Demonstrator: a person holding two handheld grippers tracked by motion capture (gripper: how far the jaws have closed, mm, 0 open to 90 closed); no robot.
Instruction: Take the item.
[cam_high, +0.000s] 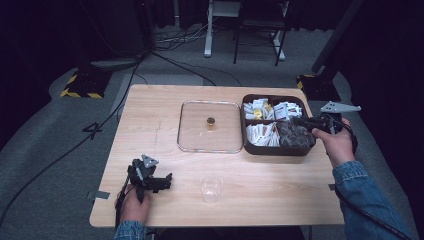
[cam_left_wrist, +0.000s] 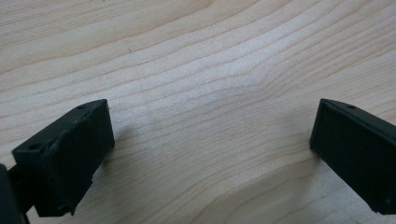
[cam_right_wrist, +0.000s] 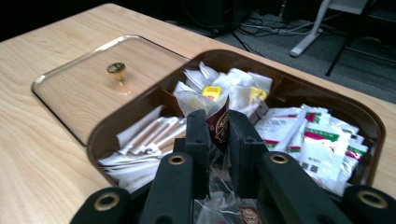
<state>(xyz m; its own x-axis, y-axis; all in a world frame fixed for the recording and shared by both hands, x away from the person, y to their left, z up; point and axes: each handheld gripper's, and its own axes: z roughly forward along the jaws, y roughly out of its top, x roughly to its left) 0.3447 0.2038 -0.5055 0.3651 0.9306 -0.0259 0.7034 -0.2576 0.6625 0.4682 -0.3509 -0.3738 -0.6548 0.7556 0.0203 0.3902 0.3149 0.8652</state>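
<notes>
A brown compartment box (cam_high: 276, 150) of sachets stands at the table's right; in the right gripper view its rim (cam_right_wrist: 140, 100) curves in front of the jaws. My right gripper (cam_high: 297, 121) hovers over the box's near right compartment. Its jaws (cam_right_wrist: 219, 117) are shut on a dark maroon sachet (cam_right_wrist: 218, 127) in clear wrapping, lifted a little above the others. At the table's front left my left gripper (cam_high: 164, 183) rests low over bare wood, open (cam_left_wrist: 212, 126), with nothing between its fingers (cam_left_wrist: 70, 154).
A clear lid (cam_high: 200, 142) with a brass knob (cam_high: 211, 121) lies flat left of the box, also in the right gripper view (cam_right_wrist: 60, 88). A clear plastic cup (cam_high: 211, 189) stands near the front edge. Cables and chair legs lie on the floor beyond the table.
</notes>
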